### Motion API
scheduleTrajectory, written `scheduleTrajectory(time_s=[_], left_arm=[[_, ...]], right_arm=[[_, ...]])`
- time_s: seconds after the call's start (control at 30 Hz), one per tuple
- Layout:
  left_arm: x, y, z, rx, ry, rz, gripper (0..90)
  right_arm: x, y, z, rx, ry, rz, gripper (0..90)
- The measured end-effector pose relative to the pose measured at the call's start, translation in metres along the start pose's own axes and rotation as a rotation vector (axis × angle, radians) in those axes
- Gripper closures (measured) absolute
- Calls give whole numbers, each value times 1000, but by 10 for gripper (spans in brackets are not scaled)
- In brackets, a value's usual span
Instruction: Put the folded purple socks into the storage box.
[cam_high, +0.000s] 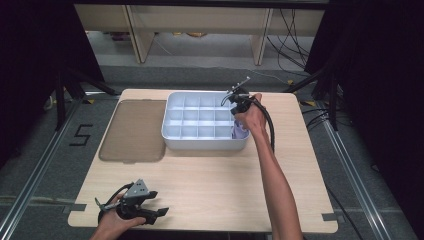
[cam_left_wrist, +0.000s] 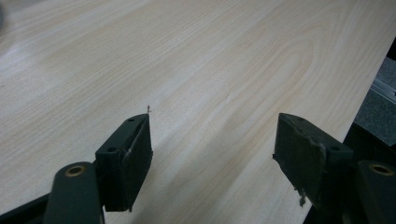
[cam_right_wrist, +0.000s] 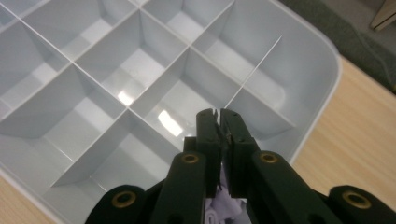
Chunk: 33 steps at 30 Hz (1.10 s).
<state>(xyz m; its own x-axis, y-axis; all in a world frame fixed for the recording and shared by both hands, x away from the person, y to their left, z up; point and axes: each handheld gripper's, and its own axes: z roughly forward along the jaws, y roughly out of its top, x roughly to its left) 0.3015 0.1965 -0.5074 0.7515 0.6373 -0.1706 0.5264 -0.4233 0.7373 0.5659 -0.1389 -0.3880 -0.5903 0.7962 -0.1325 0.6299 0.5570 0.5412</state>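
Nearest, at the desk's (cam_high: 210, 190) front left corner, the left gripper (cam_high: 156, 214) rests low over bare wood in the person's left hand (cam_high: 111, 225), its jaws spread wide with nothing between them; in the left gripper view they frame plain grain close to the desk's edge.

Further back, the right gripper (cam_right_wrist: 219, 114) hovers over the right end of the white compartment tray (cam_high: 200, 144), which sits toward the desk's far edge, right of centre. Its jaws are pressed together with only a sliver of gap and nothing visibly clamped. A lilac cloth item (cam_high: 240, 132) lies in the tray's front right compartment, directly beneath the right hand (cam_high: 251, 117); in the right gripper view it peeks out under the jaws, not gripped.

Just left of the tray, a translucent brown lid (cam_high: 134, 131) lies flat on the desk.

Beyond the desk are grey floor, loose cables, pale wooden furniture legs, and dark curtains on both sides.
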Motion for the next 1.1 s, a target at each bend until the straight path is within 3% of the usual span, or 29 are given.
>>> scheduleTrajectory(time_s=[0.03,0.07,0.17,0.27,0.37,0.43,0.53,0.63,0.7,0.73,0.8,0.83,0.97,1.03,1.07,1.1], left_arm=[[3,1,-2,28,5,25,272],[3,1,-3,25,0,30,272],[1,0,-1,2,4,-1,272],[2,0,-1,1,-12,-10,272],[0,-1,-1,1,2,-21,272],[2,0,-1,10,3,5,271],[0,0,-1,-2,1,-31,271],[3,0,-2,4,-6,-2,272],[3,0,-2,0,-1,-19,272],[2,-1,-2,2,-3,-35,272],[3,0,-3,7,0,-3,272],[2,0,-2,-4,-7,-12,273],[2,0,-3,0,-2,-7,273],[3,0,-3,1,0,-6,273],[2,0,-2,3,6,-28,272],[3,0,-2,-2,2,-16,272]], right_arm=[[0,0,4,17,4,3,875],[0,-2,7,38,-3,-6,883],[2,-10,9,100,5,-12,899],[0,-24,6,123,-6,-38,900],[-2,-35,8,144,2,-35,900],[0,-41,12,147,23,-35,900],[5,-43,23,192,36,-49,900],[5,-45,36,234,41,-33,900],[4,-44,42,255,56,-30,900],[5,-45,45,268,59,-7,900],[6,-44,48,279,68,2,900],[6,-42,47,285,69,7,900],[3,-41,37,220,75,8,893],[-1,-39,29,162,69,-16,870],[-1,-37,21,161,73,3,856],[-3,-36,15,139,78,11,839]])
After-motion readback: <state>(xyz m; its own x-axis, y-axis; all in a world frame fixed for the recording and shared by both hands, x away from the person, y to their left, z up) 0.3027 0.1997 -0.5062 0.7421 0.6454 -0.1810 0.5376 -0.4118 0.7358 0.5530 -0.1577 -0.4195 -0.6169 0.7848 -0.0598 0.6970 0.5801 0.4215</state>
